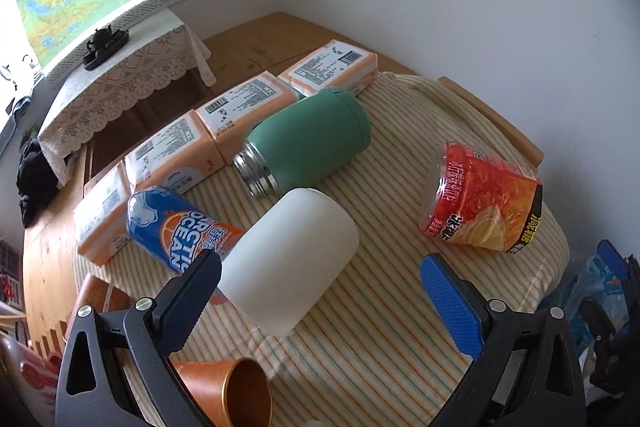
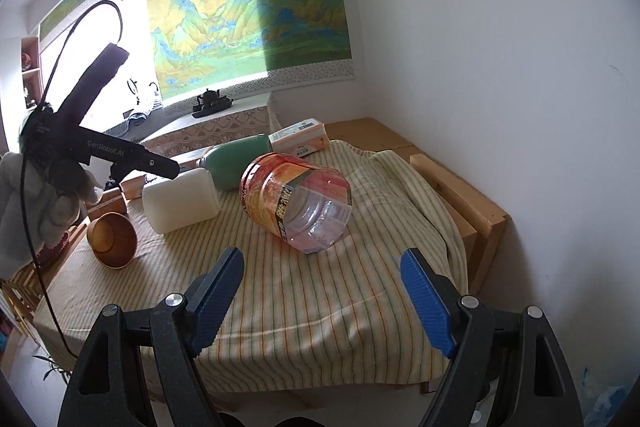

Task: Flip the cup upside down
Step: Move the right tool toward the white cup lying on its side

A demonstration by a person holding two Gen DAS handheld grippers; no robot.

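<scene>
A white cup [image 1: 288, 259] lies on its side on the striped cloth [image 1: 380, 327]; it also shows in the right wrist view [image 2: 180, 201]. My left gripper [image 1: 320, 291] is open, its fingers on either side of the cup's near end, not closed on it. A small orange cup [image 1: 236, 391] lies on its side just below the left gripper, and shows in the right wrist view [image 2: 112, 241]. My right gripper [image 2: 322, 291] is open and empty above the cloth's front part, apart from all objects.
A green flask [image 1: 308, 143], a blue soda can [image 1: 176, 231] and a red-labelled clear bottle [image 1: 480, 199] lie on the cloth. Several peach tissue packs [image 1: 240, 107] line the far side. A wooden bed frame [image 2: 460, 195] runs along the wall.
</scene>
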